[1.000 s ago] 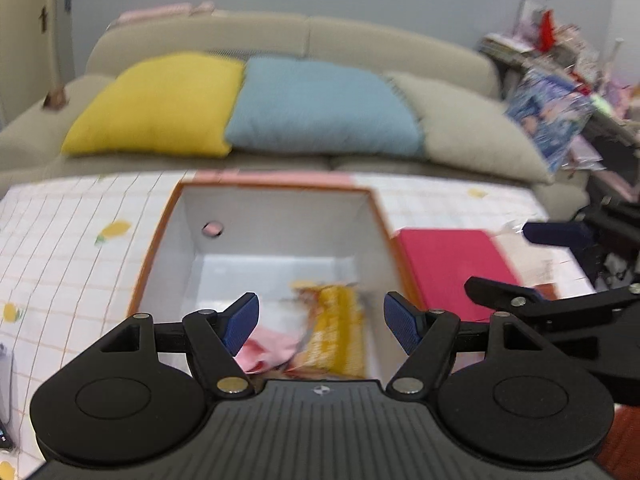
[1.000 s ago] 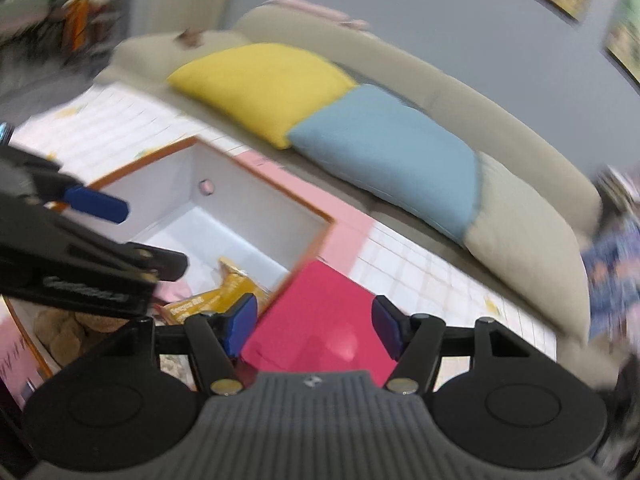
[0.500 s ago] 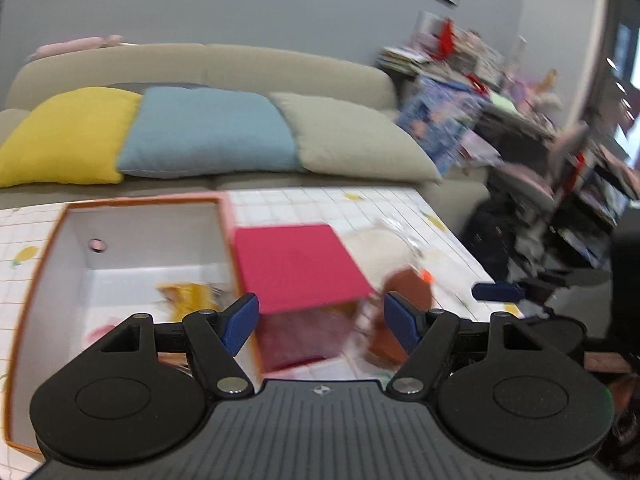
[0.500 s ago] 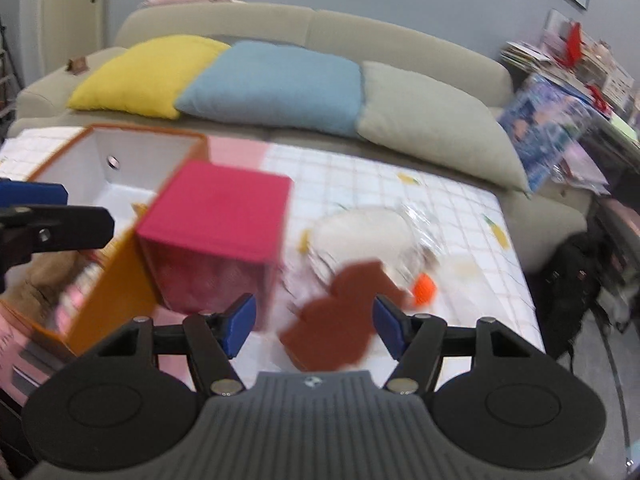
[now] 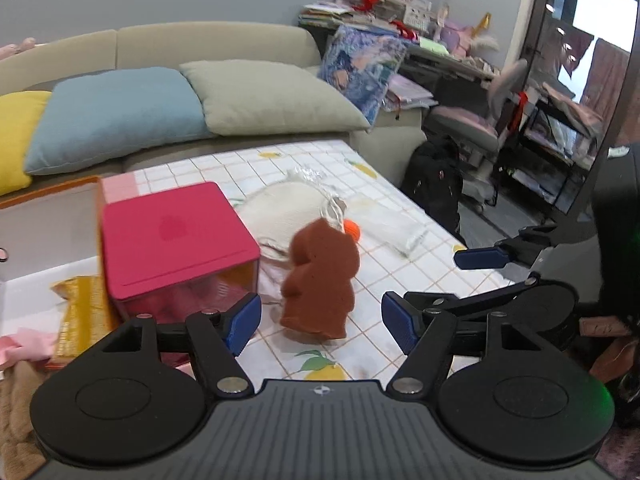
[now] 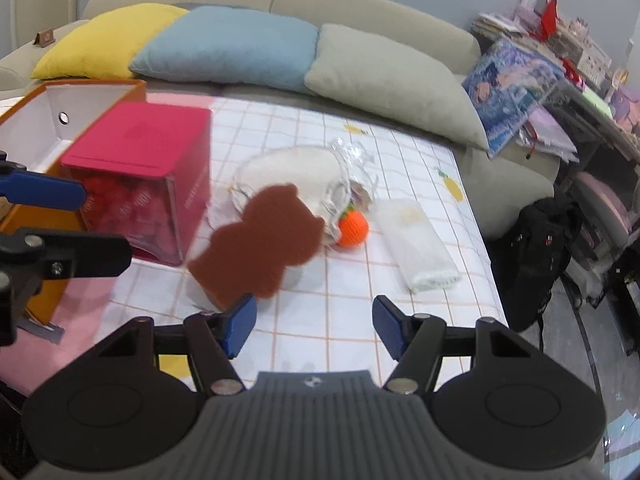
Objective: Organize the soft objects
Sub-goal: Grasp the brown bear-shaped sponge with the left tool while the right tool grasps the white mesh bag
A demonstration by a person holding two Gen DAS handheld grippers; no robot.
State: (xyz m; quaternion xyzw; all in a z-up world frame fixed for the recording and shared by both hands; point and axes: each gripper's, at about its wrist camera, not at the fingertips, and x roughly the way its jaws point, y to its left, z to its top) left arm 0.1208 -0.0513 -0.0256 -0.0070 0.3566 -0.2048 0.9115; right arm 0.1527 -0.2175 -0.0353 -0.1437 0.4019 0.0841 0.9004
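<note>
A brown bear-shaped soft toy point(image 5: 320, 280) point(image 6: 260, 244) lies on the checked tablecloth, just ahead of both grippers. Behind it are a white soft item in clear wrap point(image 6: 296, 172), an orange knitted ball point(image 6: 353, 230) and a white folded cloth point(image 6: 416, 240). A pink-lidded clear box point(image 5: 176, 240) point(image 6: 140, 172) stands beside an orange box with white inside point(image 5: 44, 232) point(image 6: 48, 112), which holds a yellow packet point(image 5: 80, 312) and pink cloth. My left gripper point(image 5: 320, 320) is open and empty. My right gripper point(image 6: 314, 328) is open and empty.
A sofa with yellow point(image 6: 108, 40), blue point(image 6: 228, 48) and grey point(image 6: 384, 80) cushions runs behind the table. A black backpack point(image 6: 540, 256) and cluttered shelves stand right of the table's edge. A brown plush item point(image 5: 16, 412) lies at the lower left.
Both views have swung right, from the orange box to the soft things on the cloth. Both grippers stay open and empty.
</note>
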